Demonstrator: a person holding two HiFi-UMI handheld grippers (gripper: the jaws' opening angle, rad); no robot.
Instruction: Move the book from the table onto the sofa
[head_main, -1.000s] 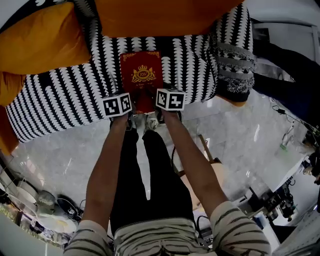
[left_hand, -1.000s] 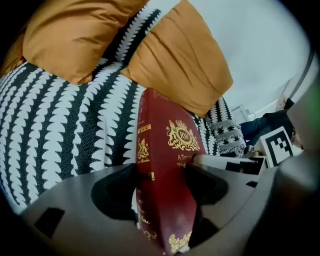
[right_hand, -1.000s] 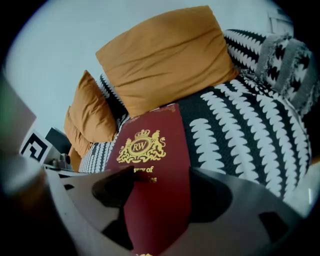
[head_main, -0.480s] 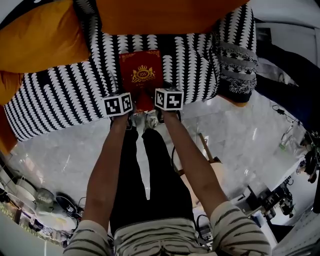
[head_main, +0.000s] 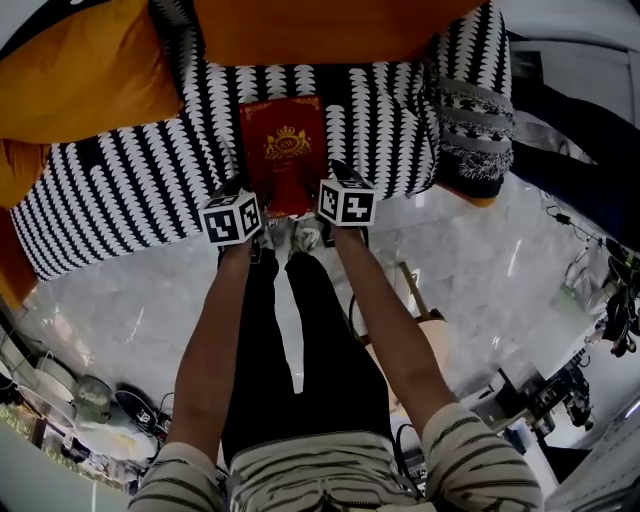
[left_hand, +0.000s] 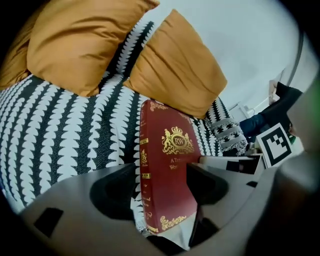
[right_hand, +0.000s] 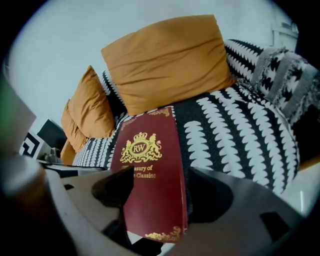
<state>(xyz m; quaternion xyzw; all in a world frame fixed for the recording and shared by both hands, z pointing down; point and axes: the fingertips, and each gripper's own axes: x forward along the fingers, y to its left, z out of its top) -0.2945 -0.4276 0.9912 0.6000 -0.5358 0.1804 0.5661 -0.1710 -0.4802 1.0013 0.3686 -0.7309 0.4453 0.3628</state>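
Observation:
A dark red book (head_main: 285, 150) with a gold crest lies flat on the black-and-white sofa seat (head_main: 130, 190), its near edge close to the seat's front. My left gripper (head_main: 252, 198) is at the book's near left corner and my right gripper (head_main: 326, 190) at its near right corner. In the left gripper view the book (left_hand: 170, 170) stands between the jaws of my left gripper (left_hand: 160, 185), which are spread wider than its spine. The right gripper view shows the book (right_hand: 150, 170) between the jaws of my right gripper (right_hand: 160, 192), with a dark gap beside its right edge.
Orange cushions (head_main: 80, 70) (head_main: 320, 30) lean along the sofa back, just beyond the book. A fringed patterned throw (head_main: 470, 110) covers the right sofa arm. Pale marble floor (head_main: 470, 280) spreads in front, with shoes and clutter (head_main: 110, 410) at the lower left.
Both grippers have drawn back slightly toward me and apart, while the book has stayed in place on the seat.

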